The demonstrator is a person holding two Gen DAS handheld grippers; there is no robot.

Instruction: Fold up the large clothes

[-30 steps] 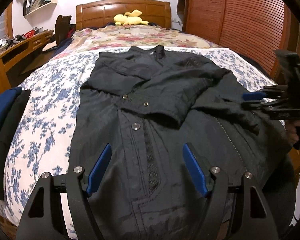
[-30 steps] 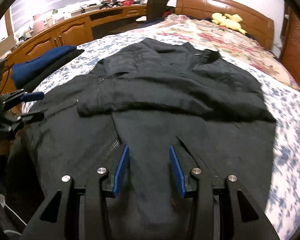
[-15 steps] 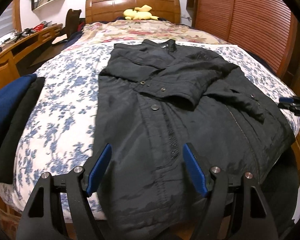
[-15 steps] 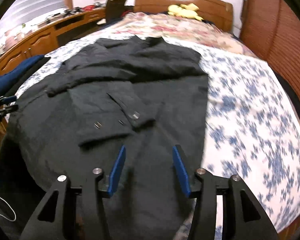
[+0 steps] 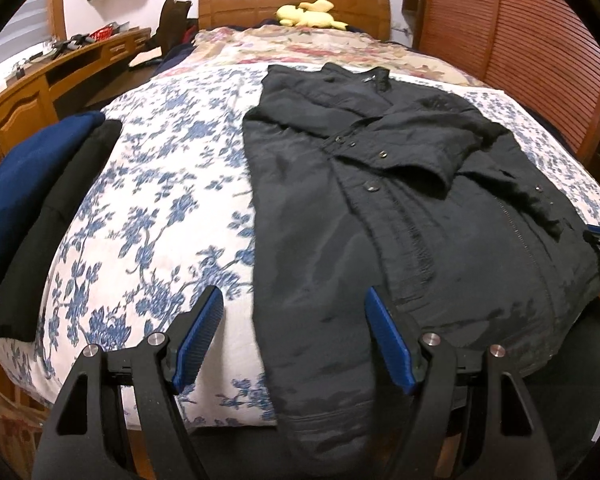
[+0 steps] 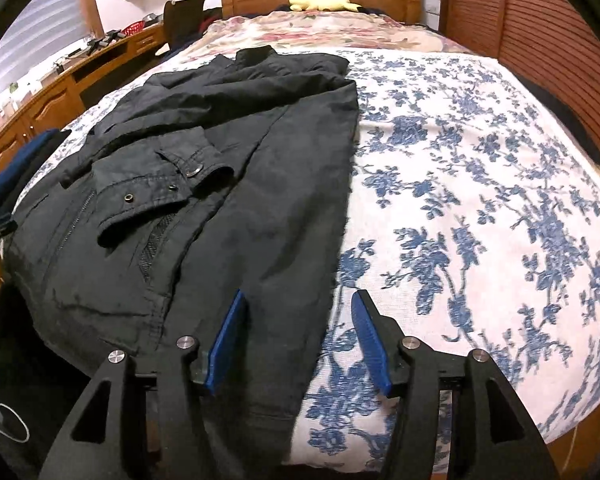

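One black jacket is laid flat, front up, on the bed, collar toward the headboard and hem at the foot edge. Both sleeves are folded across the chest, so that two cuffs with metal snaps lie over the front zipper. The fabric is matte, slightly crinkled, with stitched seams.

Two grippers are seen, each with two blue ribbed pads on black arms. The left gripper is held wide apart above the jacket's left hem edge, with nothing clamped and no contact discernible. The right gripper is spread moderately, its jaws having just been opening; the jacket's right hem edge lies beneath the gap, unpinched.

The bed is covered by one white sheet printed with blue flowers. One stack of folded clothes, navy and black, rests at its side. One yellow plush toy lies by the wooden headboard.
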